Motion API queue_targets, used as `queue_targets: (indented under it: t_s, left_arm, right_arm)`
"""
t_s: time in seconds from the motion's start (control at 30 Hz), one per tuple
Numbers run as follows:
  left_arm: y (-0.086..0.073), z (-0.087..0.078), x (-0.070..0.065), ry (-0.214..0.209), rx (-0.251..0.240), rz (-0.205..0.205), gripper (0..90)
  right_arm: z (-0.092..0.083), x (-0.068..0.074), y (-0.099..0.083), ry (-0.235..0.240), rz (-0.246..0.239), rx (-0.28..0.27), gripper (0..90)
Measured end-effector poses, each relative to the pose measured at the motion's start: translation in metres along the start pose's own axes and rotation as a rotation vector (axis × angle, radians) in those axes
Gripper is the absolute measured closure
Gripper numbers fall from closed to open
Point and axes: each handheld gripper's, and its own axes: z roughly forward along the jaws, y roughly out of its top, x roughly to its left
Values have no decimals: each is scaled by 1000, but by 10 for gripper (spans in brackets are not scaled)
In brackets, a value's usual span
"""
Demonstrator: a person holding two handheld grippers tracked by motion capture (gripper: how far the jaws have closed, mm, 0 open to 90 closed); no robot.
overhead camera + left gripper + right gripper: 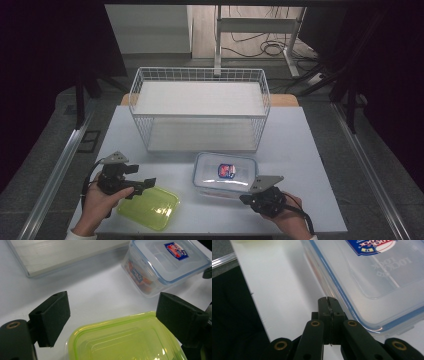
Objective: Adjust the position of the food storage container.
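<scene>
Left gripper [145, 184] is sitting at lower left of the high view, jaws spread wide over the near edge of the green lid [149, 207], pads not touching it. The lid is lying flat on the white bench [300, 150], lower left of centre. Right gripper [245, 199] is pointing at the near corner of the clear lidded container [225, 174], jaws pinched together, empty, tip just beside the blue-sealed rim. White wire basket [200, 107] is standing behind, mid-frame.

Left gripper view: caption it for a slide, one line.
Open left gripper straddles a green lid on the white table, a clear lidded box beyond.
</scene>
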Motion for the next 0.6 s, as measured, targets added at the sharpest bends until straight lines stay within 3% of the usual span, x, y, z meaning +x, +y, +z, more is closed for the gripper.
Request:
queue_targets:
  t_s: [0.17, 0.5, 0.6]
  left_arm:
    - [2, -2, -3, -10, -13, -9, 121]
    - [4, 3, -7, -25, -8, -12, 123]
    - [5, 2, -8, -22, -11, -12, 123]
  right_arm:
    - [3, -11, 1, -17, 28, -21, 890]
    - [3, -15, -2, -46, 49, -42, 890]
    - [-7, -13, -2, -34, 63, -84, 890]
